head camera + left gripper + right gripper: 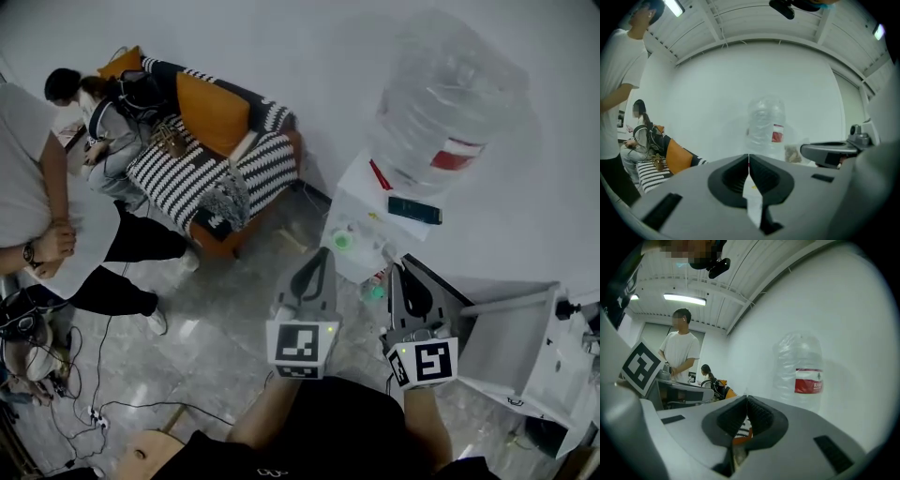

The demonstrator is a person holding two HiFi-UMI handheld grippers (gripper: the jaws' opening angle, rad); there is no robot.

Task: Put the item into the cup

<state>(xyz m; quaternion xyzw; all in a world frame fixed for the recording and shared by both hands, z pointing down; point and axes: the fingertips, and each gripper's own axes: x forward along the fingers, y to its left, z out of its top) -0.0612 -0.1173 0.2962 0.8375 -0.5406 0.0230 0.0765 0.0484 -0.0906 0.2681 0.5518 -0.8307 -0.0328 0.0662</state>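
Floor [234, 309]: grey tile, open between us and the furniture. We stand clear of everything, so nothing is within reach yet.
Sofa [211, 159]: far left, striped throw and orange cushions. A seated person [103, 122] is on it and a standing person [37, 216] is beside it, both well apart from our work.
Water bottle [441, 94]: large, clear, red label, upside down on its stand against the wall. Both tools point toward it, so it fills both gripper views.
Dispenser cabinet [375, 225]: white, under the bottle. Its top serves as a shelf for small things.
White bin [511, 347]: low right, just beside the right tool, purpose unclear.
Left tool [322, 258]: raised in front of us. Its own view shows the jaws closed tip to tip with nothing between them.
Right tool [400, 274]: level with the left, jaws likewise pressed together and empty. We judge this a carrying posture before any grasp.
Phone [414, 210]: dark, flat on the cabinet top.
Pale-green round thing [342, 241]: on the cabinet's front ledge, possibly the cup, but too small for us to tell.
Item: not identifiable in any view, and in neither tool.
Progress: we judge the task not yet begun.
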